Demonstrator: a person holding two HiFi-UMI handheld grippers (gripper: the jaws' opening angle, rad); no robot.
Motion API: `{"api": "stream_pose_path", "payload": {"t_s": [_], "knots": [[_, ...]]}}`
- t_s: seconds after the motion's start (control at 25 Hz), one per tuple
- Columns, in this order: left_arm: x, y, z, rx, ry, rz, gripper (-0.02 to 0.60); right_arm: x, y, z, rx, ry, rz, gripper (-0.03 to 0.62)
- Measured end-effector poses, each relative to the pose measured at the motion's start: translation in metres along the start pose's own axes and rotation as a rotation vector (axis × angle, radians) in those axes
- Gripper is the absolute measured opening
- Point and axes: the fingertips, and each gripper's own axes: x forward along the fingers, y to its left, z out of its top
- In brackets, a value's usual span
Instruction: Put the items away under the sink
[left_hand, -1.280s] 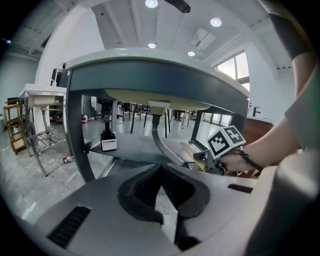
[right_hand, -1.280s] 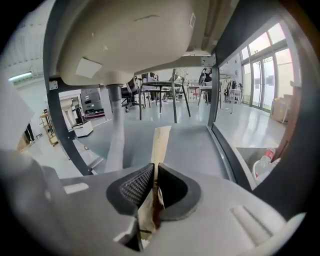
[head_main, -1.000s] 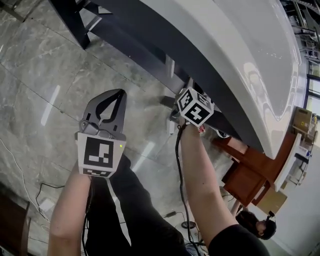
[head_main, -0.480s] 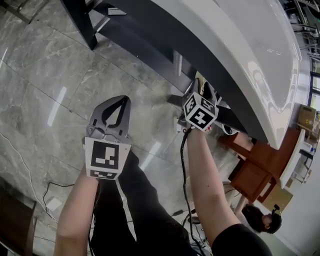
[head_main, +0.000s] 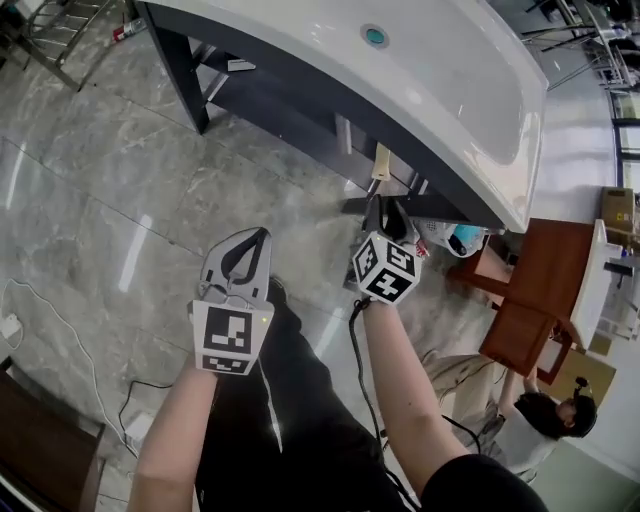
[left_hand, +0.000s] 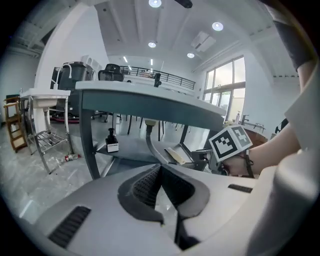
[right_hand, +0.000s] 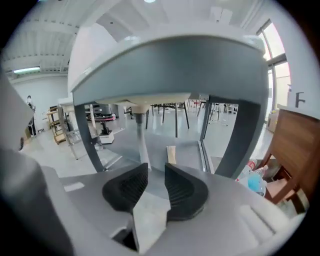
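The white sink (head_main: 450, 90) stands on a dark frame with a low shelf (head_main: 290, 110) beneath it. On that shelf lie a beige flat strip (right_hand: 171, 154) and a black pump bottle (left_hand: 111, 141) with a white label. My right gripper (head_main: 383, 212) hovers just in front of the shelf's right end. Its jaws (right_hand: 156, 170) have just opened and then eased in a little; nothing is between them. My left gripper (head_main: 262, 237) hangs over the floor further left, its jaws (left_hand: 160, 167) shut and empty.
Plastic bottles (head_main: 455, 238) lie beside the sink's right leg, next to a wooden cabinet (head_main: 530, 300). A metal rack (left_hand: 47, 140) stands left of the sink. Cables (head_main: 60, 330) trail on the marble floor. Another person (head_main: 540, 420) is crouched at lower right.
Both grippers have drawn back from the sink and risen. The right gripper has come out from under the basin, and its jaws now stand apart.
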Motion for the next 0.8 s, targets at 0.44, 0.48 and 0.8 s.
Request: {"api": "stream_pose_path", "payload": {"t_s": [0.44, 0.48, 0.8], "knots": [[-0.115, -0.027, 0.079, 0.023, -0.128, -0.038, 0.009, -0.153, 0.077, 0.066, 0.058, -0.101, 0.139, 0.003], [-0.126, -0.029, 0.085, 0.012, -0.141, -0.041, 0.009, -0.165, 0.082, 0.068, 0.056, -0.097, 0.145, 0.003], [-0.222, -0.043, 0.118, 0.013, -0.178, -0.011, 0.009, -0.257, 0.134, 0.108, 0.014, -0.109, 0.248, 0.003]]}}
